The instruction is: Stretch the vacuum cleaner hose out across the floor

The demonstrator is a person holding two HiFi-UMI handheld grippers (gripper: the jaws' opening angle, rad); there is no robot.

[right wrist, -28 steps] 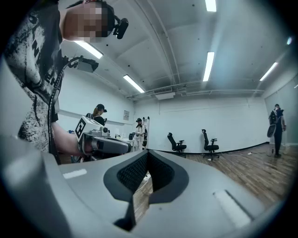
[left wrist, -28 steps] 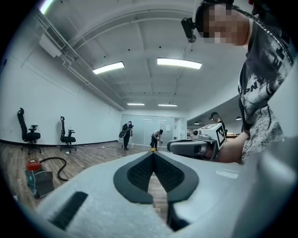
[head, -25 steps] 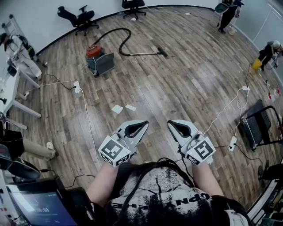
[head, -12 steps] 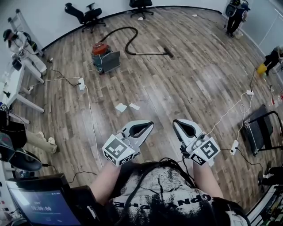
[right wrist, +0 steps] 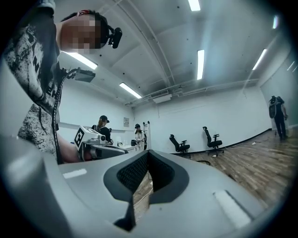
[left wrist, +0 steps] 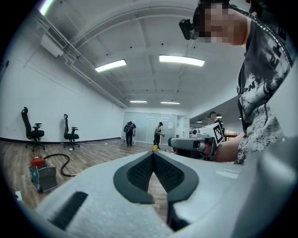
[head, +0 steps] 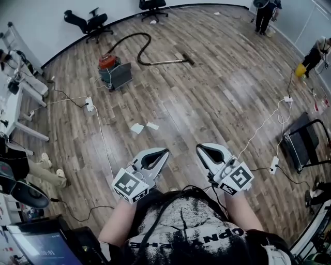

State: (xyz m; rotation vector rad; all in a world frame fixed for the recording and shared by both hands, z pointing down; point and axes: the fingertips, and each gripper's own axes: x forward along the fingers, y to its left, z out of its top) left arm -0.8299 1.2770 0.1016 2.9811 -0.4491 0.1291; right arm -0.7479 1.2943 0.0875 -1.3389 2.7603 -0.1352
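The vacuum cleaner (head: pixel 115 70), red on top with a grey body, stands far off on the wooden floor at the upper left. Its black hose (head: pixel 140 42) loops up and back down to a straight wand ending in a floor nozzle (head: pixel 189 60). My left gripper (head: pixel 165 151) and right gripper (head: pixel 198 148) are held side by side close to my chest, both shut and empty, far from the hose. The left gripper view shows shut jaws (left wrist: pixel 152 153) with the vacuum cleaner (left wrist: pixel 41 174) low at the left. In the right gripper view, the shut jaws (right wrist: pixel 147 152) point across the room.
White cables with power strips (head: pixel 90 103) (head: pixel 273 165) trail over the floor on both sides. Paper scraps (head: pixel 137 128) lie ahead. Office chairs (head: pixel 88 23) stand by the far wall, desks (head: pixel 15 103) at the left, a black frame (head: pixel 305 145) at the right. People (head: pixel 266 13) stand far off.
Both grippers stay shut in front of my chest. The head view has swung a little, so the vacuum cleaner and the left gripper sit slightly further left than half a second ago.
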